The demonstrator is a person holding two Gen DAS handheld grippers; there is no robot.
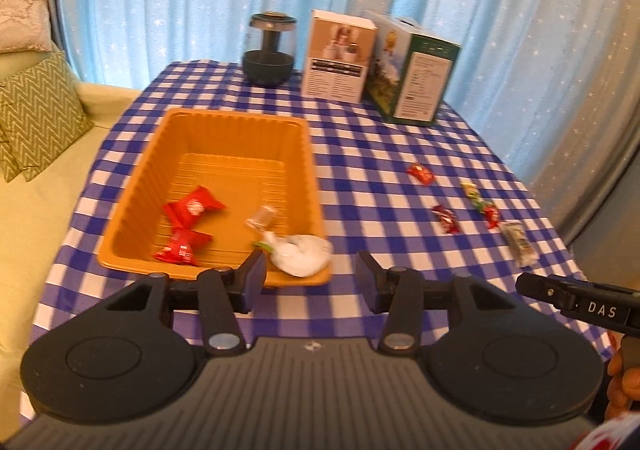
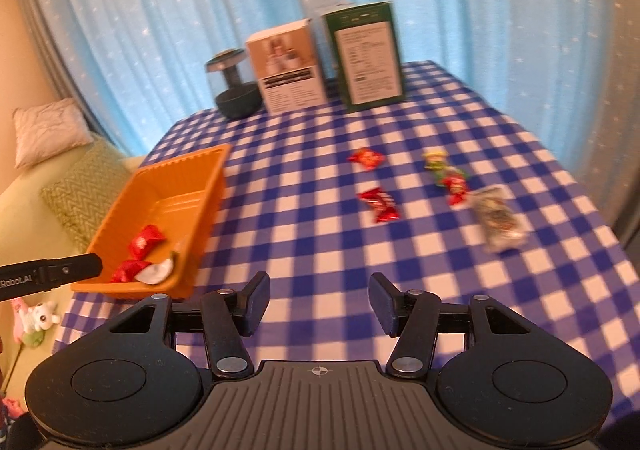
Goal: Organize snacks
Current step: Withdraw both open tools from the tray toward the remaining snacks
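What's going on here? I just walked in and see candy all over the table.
A person with two handheld grippers is sorting snacks into an orange tray. Two red packets, a clear wrapper and a white pouch lie in it. About five wrapped snacks wait on the checkered tablecloth. The left gripper and right gripper are both open and hold nothing.

Motion blur smears the clear packet [image 2: 498, 220], its print unreadable; the soft toy [image 2: 34, 318] is cut off

Basket [image 1: 224, 130] at table's [image 2: 320, 242] 9 o'clock, snacks [image 1: 192, 206] inside; loose snacks [image 2: 378, 204] at 3; boxes [image 2: 286, 66] at 12.
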